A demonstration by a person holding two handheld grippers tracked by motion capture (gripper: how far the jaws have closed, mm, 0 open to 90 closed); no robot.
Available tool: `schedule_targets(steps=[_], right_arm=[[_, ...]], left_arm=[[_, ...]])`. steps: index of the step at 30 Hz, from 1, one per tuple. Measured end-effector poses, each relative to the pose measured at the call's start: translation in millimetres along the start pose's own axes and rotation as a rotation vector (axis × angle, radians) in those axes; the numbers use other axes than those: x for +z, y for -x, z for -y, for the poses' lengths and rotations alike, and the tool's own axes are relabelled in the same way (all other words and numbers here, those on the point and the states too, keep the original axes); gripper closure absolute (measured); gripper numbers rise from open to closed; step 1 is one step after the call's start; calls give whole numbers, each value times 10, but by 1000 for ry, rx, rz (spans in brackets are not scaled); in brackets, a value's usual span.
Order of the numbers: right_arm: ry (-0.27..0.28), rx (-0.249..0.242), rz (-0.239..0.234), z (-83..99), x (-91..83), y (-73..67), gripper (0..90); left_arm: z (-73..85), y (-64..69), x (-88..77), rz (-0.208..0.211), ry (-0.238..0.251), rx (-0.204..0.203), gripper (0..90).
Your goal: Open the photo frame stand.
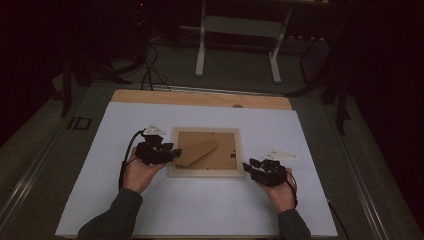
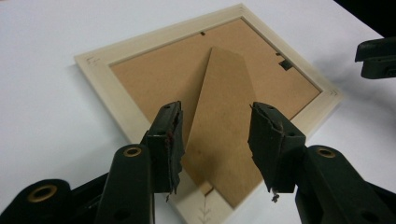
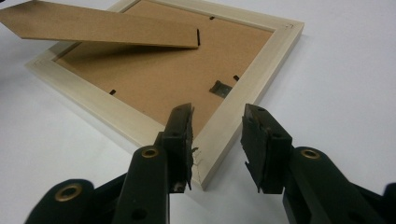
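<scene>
A pale wooden picture frame (image 1: 205, 173) lies face down on the white table, its brown backing board up. The cardboard stand flap (image 1: 197, 151) is lifted off the backing and slants up toward the left (image 3: 102, 25). My left gripper (image 1: 175, 152) is at the frame's left side. It is open, and the flap's wide end (image 2: 219, 116) lies between its jaws (image 2: 215, 126) without the pads pressing on it. My right gripper (image 1: 248, 167) is open at the frame's near right corner (image 3: 243, 91). Its jaws (image 3: 217, 126) straddle that corner without gripping it.
A small metal hanger clip (image 3: 219, 88) sits on the backing near the right rim. The white table top (image 1: 200, 210) has a bare wooden strip (image 1: 200, 98) along its far edge. Cables (image 1: 150, 70) and a white table stand (image 1: 235, 45) are on the floor beyond.
</scene>
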State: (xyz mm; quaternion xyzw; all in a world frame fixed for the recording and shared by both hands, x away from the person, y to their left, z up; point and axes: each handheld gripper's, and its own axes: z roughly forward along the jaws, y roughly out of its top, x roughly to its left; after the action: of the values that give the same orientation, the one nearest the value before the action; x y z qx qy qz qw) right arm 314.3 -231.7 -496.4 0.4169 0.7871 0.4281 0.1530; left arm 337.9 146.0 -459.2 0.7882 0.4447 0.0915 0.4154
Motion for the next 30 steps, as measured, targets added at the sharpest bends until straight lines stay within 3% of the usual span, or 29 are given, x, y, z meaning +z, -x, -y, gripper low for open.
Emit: schedule_targets(steps=[7,9,17,22,30], right_arm=[[9,19,-12,-2,-14,21,625],[6,22,-10,0,-17,32,623],[3,21,-15,1,-2,21,619],[9,35,-31,3,-3,32,616],[11,42,-34,9,-3,42,617]], left_arm=[[-108,-67,163,35,-44,4,478],[-150,-118,223,68,-58,-16,471],[-217,-172,332,100,-105,-8,427],[-228,-229,447,163,-143,-49,341],[-255,-181,558,162,-174,-21,303]])
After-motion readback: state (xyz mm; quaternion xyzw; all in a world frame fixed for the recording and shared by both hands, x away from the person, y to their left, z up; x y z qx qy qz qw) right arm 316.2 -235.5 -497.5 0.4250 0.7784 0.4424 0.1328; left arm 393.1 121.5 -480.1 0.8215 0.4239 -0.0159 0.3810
